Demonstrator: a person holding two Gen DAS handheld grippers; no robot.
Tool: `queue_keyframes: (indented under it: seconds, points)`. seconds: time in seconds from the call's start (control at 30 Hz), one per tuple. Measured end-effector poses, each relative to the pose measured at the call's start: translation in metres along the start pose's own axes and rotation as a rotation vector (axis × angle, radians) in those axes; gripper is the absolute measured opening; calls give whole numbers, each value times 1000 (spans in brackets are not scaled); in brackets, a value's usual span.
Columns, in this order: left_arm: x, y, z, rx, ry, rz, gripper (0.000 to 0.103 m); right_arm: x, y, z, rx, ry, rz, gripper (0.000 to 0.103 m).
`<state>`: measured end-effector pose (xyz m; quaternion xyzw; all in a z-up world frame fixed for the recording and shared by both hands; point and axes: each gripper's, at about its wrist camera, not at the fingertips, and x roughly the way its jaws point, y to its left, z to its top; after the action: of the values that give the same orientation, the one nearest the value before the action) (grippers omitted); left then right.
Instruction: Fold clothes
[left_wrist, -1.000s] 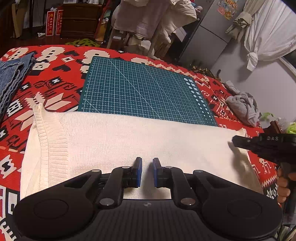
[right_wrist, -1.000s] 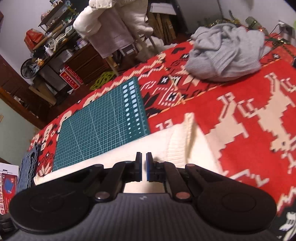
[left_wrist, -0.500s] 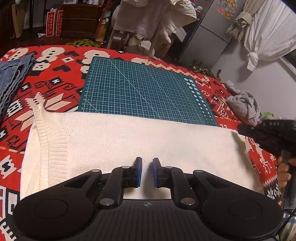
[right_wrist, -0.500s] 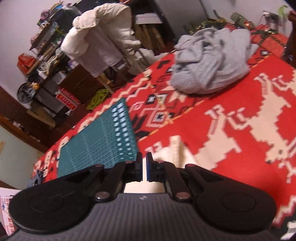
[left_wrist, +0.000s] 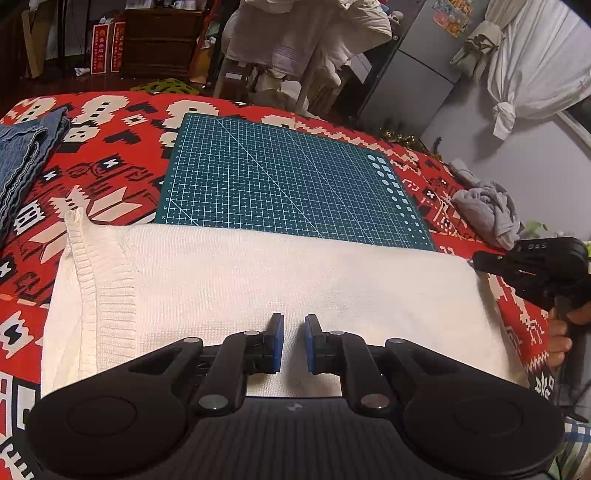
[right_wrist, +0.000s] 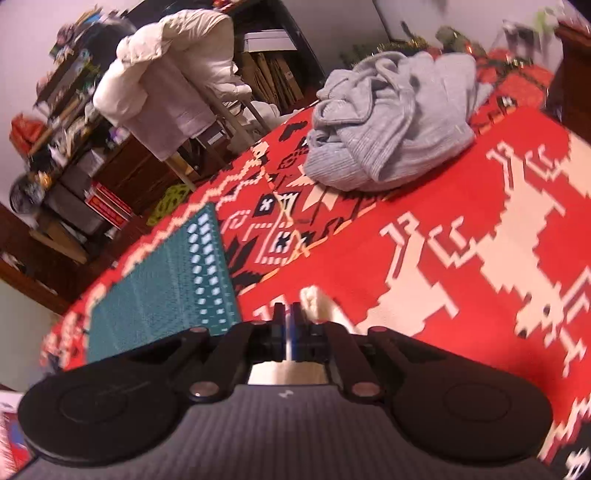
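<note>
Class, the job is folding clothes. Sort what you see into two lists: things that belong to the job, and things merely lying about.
Belongs to the job:
- cream knitted sweater
- crumpled grey knitted garment
- folded blue denim
- left gripper, open
- right gripper, nearly closed

Lying about:
- green gridded cutting mat
- red patterned blanket

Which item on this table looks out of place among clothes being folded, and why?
The grey garment lies crumpled in a heap on the red patterned cloth, beyond the green cutting mat. By contrast, the white knitted garment lies spread flat and the denim at the left edge looks folded.
</note>
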<state>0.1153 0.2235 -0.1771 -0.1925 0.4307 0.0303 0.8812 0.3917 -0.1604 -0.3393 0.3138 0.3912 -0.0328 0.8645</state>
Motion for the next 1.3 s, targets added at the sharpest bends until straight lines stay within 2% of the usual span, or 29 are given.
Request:
queue_keyframes:
  seconds: [0.07,0.2,0.33,0.4,0.57,0.7,0.8,0.83,1.0,1.13,1.3]
  points:
    - [0,1,0,-8,1,-5,12,-4,14,-7,-37,18,35,3]
    - [0,3,1,-19,4,-12,12,-9,41,-32,-94,112,123,3]
    - [-1,3,1,-20,5,-15,12,-11,58,-53,-151,171,135,3]
    - [-1,4,1,-22,7,-17,12,-9,59,-61,-159,196,114,3]
    - [-1,6,1,-32,10,-25,12,-13,38,-58,-121,173,34,3]
    - [-1,8,2,-45,14,-33,12,-21,7,-45,-15,127,-4,0]
    - [-1,8,2,-52,16,-37,12,-29,-4,-42,29,102,-9,0]
    - [-1,9,2,-54,17,-38,12,-32,-3,-42,42,99,4,4]
    - [-1,9,3,-60,20,-39,12,-36,24,-61,-29,171,95,4]
    - [-2,9,2,-60,21,-38,12,-27,34,-76,-80,218,60,4]
    - [-3,9,2,-57,22,-36,12,-33,8,-67,-16,170,-18,0]
